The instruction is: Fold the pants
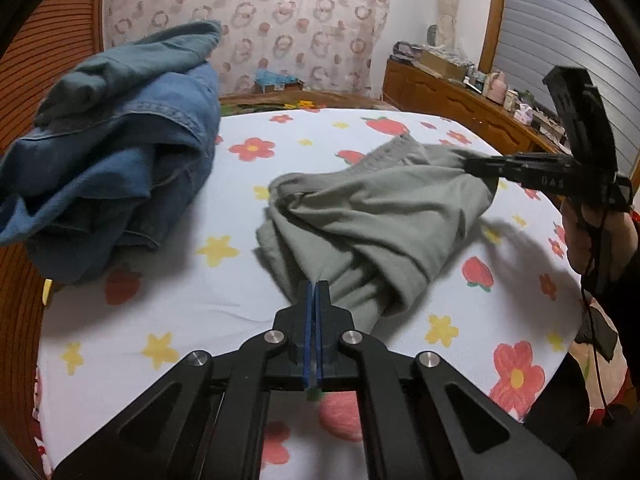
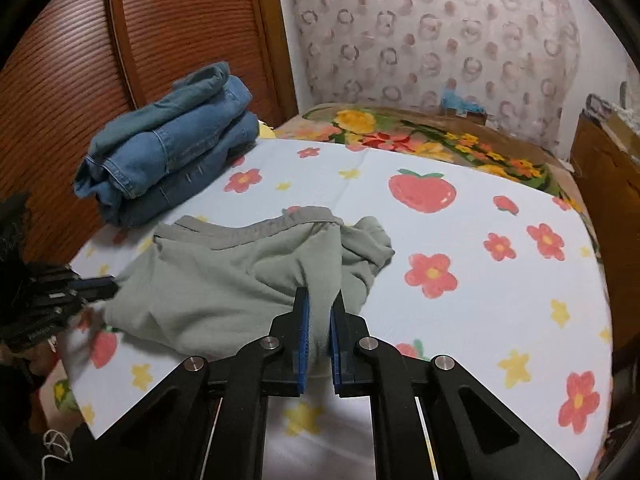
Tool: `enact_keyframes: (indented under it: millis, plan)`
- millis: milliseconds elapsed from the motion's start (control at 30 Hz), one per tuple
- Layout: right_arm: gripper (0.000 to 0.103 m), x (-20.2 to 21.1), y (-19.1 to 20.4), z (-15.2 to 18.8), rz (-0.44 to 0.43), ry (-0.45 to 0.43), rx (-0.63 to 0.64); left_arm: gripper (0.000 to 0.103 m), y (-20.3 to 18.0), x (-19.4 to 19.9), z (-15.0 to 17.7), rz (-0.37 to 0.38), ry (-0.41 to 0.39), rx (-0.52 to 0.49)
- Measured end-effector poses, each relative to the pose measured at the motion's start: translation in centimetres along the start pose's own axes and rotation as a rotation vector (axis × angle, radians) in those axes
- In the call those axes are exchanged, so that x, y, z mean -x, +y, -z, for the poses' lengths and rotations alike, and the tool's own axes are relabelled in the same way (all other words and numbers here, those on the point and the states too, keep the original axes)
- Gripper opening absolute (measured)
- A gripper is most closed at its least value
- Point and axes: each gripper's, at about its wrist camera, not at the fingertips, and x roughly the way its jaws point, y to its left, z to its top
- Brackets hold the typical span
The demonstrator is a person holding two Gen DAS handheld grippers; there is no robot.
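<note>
Grey-green pants (image 1: 372, 216) lie crumpled on a white sheet with flowers and strawberries (image 1: 200, 184). My left gripper (image 1: 316, 286) is shut on a fold of the pants at their near edge. My right gripper (image 1: 472, 164) comes in from the right and pinches the far side of the pants near the waistband. In the right wrist view, the right gripper (image 2: 320, 300) is shut on a thick bunch of the pants (image 2: 224, 280), with the left gripper (image 2: 108, 284) holding their left edge. The pants are lifted slightly between the two grippers.
A pile of folded blue jeans (image 1: 112, 168) sits at the far left of the bed and also shows in the right wrist view (image 2: 172, 148). A wooden headboard (image 2: 80, 60) stands behind it. A wooden dresser (image 1: 460, 100) with clutter stands at the right.
</note>
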Motion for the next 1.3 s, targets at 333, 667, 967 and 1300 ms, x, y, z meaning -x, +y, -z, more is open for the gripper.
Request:
enact_keyframes:
  millis: [333, 667, 967, 1300]
  plan:
    - [0.009, -1.0, 0.4, -0.2, -0.007, 0.046, 0.008, 0.023, -0.3, 0.2, -0.6, 0.007, 0.007, 0.03]
    - [0.009, -1.1, 0.5, 0.1, -0.002, 0.044, 0.013, 0.026, -3.9, 0.0, 0.1, 0.093, 0.016, -0.028]
    - [0.008, -1.0, 0.4, 0.2, 0.009, 0.04, 0.02, 0.003, -3.3, 0.1, 0.2, 0.102, -0.02, -0.004]
    - [0.008, -1.0, 0.0, 0.3, 0.004, 0.052, 0.005, 0.002, -1.7, 2.4, 1.7, 0.033, -0.025, 0.013]
